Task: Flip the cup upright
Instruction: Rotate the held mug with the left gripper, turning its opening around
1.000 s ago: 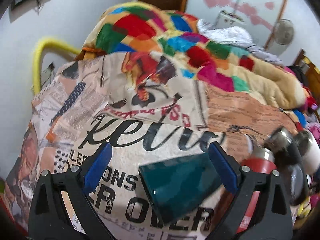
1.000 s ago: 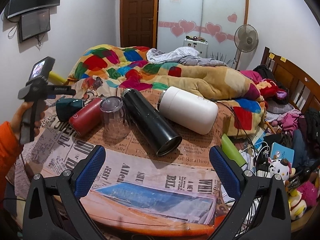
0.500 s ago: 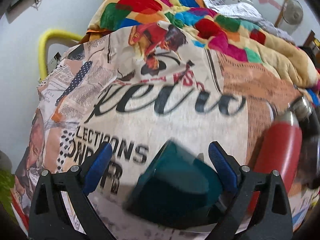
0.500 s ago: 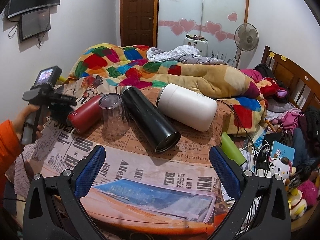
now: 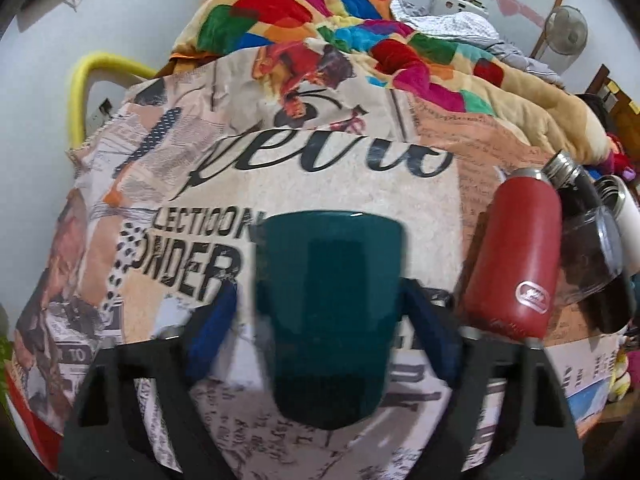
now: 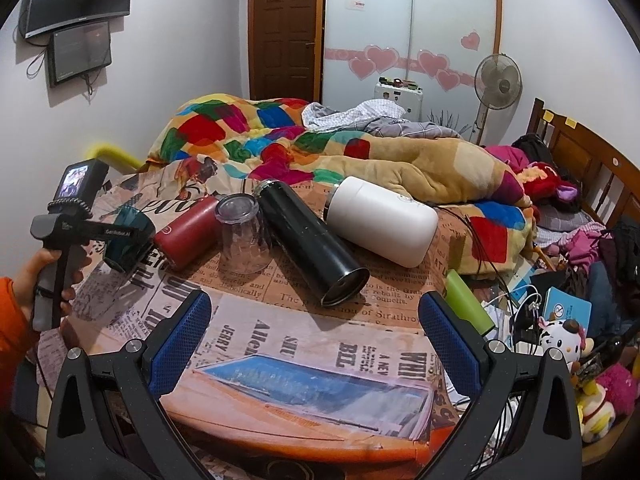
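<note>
A dark teal cup (image 5: 328,312) sits between the blue pads of my left gripper (image 5: 320,316), wide end pointing away from the camera, tilted over the newspaper-print cloth. The pads stand beside its sides; contact on the left side is not clear. The right wrist view shows the same cup (image 6: 130,238) lifted in the left gripper at the table's left. My right gripper (image 6: 314,332) is open and empty over the near table edge.
A red bottle (image 5: 516,256), an upside-down clear glass (image 6: 242,236), a black flask (image 6: 312,240) and a white flask (image 6: 380,220) lie on the round table (image 6: 280,436). A quilt-covered bed (image 6: 360,152) is behind; clutter and toys are at right.
My left gripper closed in around the teal cup, raised it off the cloth and turned it, so its wide end now points away. The right gripper has not moved.
</note>
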`<state>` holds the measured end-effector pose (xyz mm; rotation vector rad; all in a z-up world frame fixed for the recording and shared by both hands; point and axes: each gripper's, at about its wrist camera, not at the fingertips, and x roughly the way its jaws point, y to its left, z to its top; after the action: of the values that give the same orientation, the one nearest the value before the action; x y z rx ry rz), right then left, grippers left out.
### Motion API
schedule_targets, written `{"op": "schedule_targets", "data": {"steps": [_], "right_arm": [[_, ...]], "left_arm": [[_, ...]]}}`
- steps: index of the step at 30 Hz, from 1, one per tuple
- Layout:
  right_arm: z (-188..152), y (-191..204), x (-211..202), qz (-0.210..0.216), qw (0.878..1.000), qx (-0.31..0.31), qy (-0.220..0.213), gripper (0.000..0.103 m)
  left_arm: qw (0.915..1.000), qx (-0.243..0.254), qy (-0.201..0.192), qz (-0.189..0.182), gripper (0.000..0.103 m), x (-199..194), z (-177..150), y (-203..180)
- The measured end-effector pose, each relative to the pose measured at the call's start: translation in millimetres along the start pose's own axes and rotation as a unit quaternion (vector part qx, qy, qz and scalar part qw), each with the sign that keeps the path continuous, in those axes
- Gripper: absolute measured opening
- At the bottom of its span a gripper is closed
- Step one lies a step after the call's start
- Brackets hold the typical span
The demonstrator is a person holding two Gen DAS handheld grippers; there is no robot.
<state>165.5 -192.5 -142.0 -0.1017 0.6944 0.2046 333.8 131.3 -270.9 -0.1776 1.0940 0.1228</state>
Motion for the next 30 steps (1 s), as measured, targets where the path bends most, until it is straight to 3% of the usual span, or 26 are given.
{"op": "schedule_targets", "data": {"steps": [7, 12, 22, 30], "right_arm": [[0.3, 0.5, -0.6, 0.001, 1.0, -0.001, -0.001, 0.103], [0.3, 5.4, -4.3, 0.004, 1.0, -0.007, -0.002, 0.103], [-0.8, 12.8, -13.1, 0.013, 1.0, -0.01, -0.011, 0.103], [-3.5, 8.2, -21.5, 0.007, 1.0, -0.011, -0.016, 0.103]], "left_arm": [[0.9992, 0.026, -0.021, 0.022, 0.071, -5.0, -13.1, -6.9], [0.9957, 0.069, -0.053, 0.032, 0.071, -32.7, -34.0, -16.7], [0.9884, 0.113, -0.101, -0.008, 0.071, -103.3, -65.4, -50.9], [0.9841, 0.145, -0.078, -0.067, 0.071, -114.6, -98.1, -90.6]]}}
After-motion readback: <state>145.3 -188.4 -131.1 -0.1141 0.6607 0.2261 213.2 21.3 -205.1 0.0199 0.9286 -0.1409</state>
